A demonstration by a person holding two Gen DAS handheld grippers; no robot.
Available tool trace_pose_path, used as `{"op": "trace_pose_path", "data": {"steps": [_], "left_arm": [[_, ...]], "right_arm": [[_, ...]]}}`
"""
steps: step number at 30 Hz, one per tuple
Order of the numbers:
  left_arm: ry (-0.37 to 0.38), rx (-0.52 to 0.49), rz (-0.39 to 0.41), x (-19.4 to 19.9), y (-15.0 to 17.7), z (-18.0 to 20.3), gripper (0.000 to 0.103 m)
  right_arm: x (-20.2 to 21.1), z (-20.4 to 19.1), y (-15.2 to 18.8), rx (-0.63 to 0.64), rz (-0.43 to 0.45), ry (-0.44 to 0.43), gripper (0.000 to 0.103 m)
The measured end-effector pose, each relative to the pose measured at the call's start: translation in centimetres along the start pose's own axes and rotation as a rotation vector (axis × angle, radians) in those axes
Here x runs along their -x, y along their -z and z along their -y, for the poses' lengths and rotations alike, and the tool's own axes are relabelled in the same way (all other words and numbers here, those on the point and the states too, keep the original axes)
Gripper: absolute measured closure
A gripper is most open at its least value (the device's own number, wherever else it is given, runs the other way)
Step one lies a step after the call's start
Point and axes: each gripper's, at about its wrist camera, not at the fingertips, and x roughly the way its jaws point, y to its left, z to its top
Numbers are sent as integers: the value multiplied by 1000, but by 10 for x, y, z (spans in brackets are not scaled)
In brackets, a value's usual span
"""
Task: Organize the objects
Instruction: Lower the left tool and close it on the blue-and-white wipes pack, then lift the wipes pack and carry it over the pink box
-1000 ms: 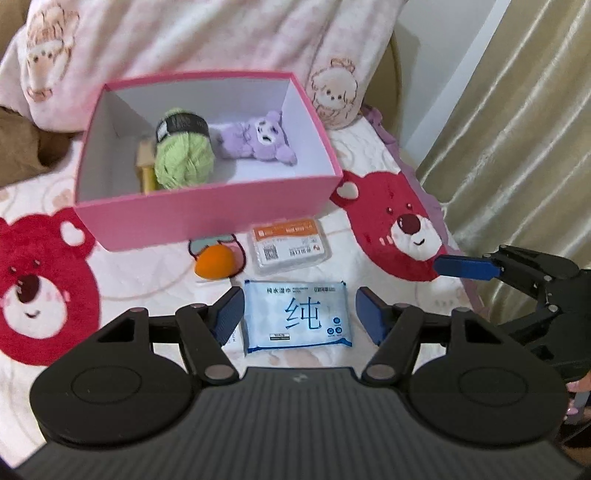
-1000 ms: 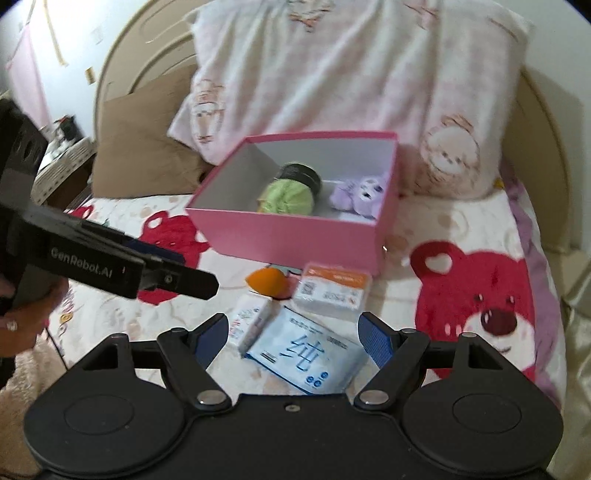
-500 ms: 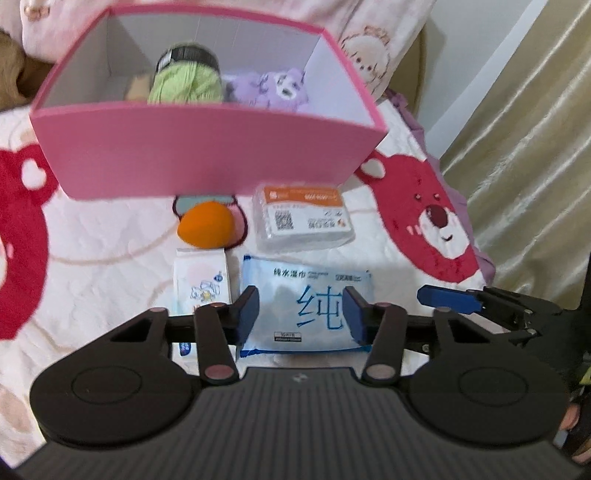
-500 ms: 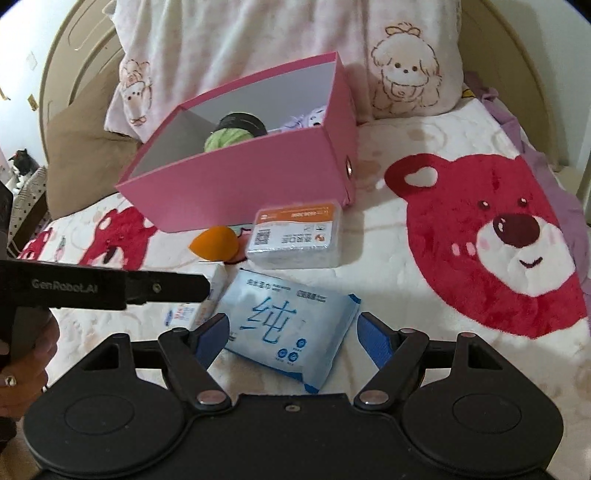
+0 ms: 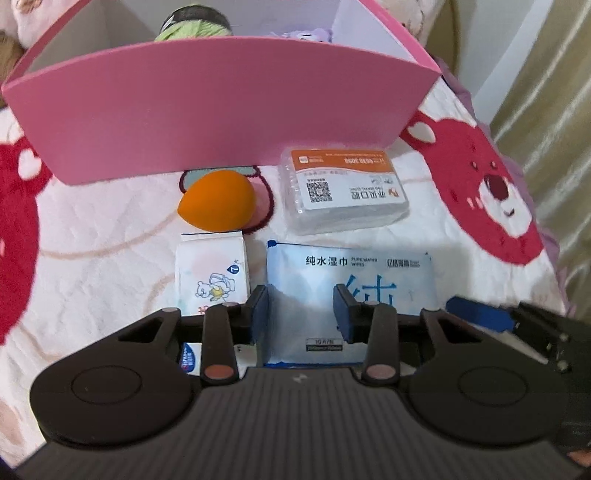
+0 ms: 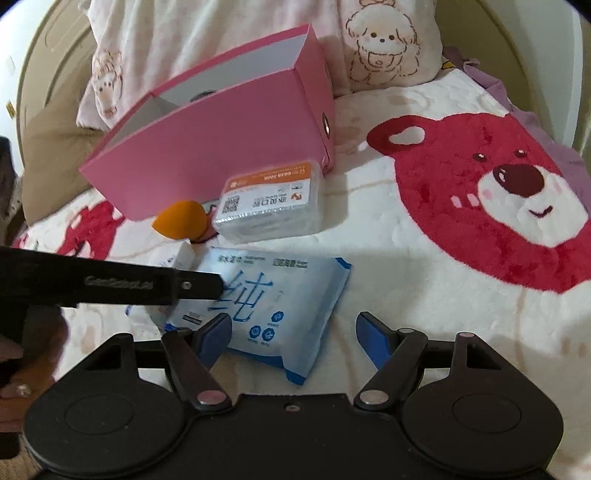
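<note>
Both wrist views sit low and close over the bed (image 5: 110,229), facing the pink box (image 5: 221,110); the right looks from farther right. Both share the wipes pack (image 6: 273,306).

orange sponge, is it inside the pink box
No, the orange sponge lies on the blanket in front of the pink box.

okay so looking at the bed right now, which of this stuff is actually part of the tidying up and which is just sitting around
Part of the job:
pink box
wet wipes pack
small tissue pack
orange sponge
clear plastic case
green yarn and purple plush, already in the box

Just lying about:
bear blanket
pillow
curtain
</note>
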Motion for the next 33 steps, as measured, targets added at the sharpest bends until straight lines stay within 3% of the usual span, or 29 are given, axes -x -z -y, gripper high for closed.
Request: {"op": "trace_pose_path", "data": {"steps": [7, 9, 12, 17, 20, 23, 25, 29, 33], "left_arm": [[83, 84, -25, 4, 13, -2, 63], [107, 99, -37, 6, 17, 0, 70], [96, 106, -27, 8, 22, 2, 76], [80, 161, -6, 9, 26, -3, 75], [66, 145, 13, 9, 29, -1, 73], [69, 155, 17, 9, 30, -2, 73], [83, 183, 16, 8, 29, -5, 73], [119, 265, 12, 5, 29, -15, 73], [130, 273, 29, 6, 30, -14, 76]], "right_arm": [[-3, 3, -2, 3, -33, -13, 24], [-3, 2, -2, 22, -46, -10, 24], [-3, 0, -3, 81, -71, 3, 24], [-1, -1, -8, 137, -116, 29, 23], [3, -3, -12, 188, -108, 78, 17], [5, 1, -20, 173, -100, 38, 17], [1, 1, -24, 159, -107, -5, 21], [-8, -3, -25, 158, -111, 9, 46], [-5, -3, -17, 127, -92, 62, 53]]}}
